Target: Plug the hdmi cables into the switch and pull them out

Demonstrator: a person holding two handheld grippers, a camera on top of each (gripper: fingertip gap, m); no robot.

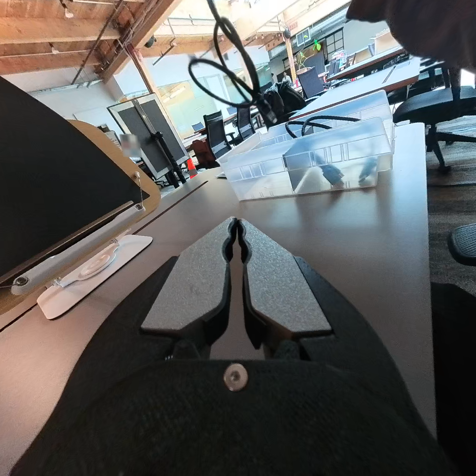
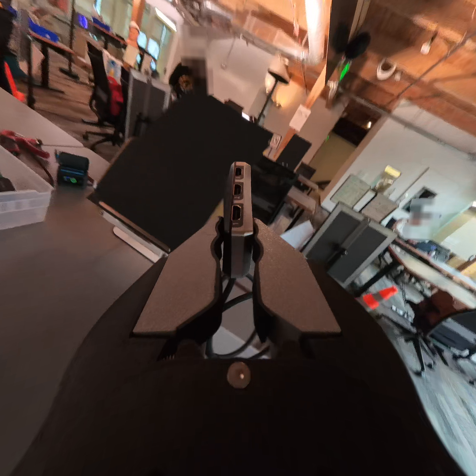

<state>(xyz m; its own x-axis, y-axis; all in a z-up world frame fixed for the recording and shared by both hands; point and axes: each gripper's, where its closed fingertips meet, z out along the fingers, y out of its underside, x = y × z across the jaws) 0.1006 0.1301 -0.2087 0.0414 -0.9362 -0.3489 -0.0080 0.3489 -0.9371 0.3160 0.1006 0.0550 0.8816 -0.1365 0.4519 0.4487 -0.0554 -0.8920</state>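
My left gripper (image 1: 237, 224) is clenched with nothing between its fingers, the tips meeting just above the dark tabletop (image 1: 334, 244). Ahead of it sits a clear plastic bin (image 1: 309, 164) on the table, and through its wall I can make out two HDMI cable plugs (image 1: 332, 175) resting inside, their black leads arching over the far rim. A looped thin black cable (image 1: 231, 64) dangles in the air above the bin, ending in a small connector. To my left stands a dark monitor (image 1: 51, 159) on a white base (image 1: 98, 273).

My right gripper (image 2: 238, 231) is grasping the HDMI switch (image 2: 237, 203), a slim dark box standing on edge, both pads pressed against its broad faces. It is lifted off the table, and its narrow side faces me with three open ports stacked one above the other, none with a plug in it. A black lead (image 2: 231, 301) trails from its lower end down between the fingers. Behind it is the same dark monitor (image 2: 180, 167); this view is blurred.
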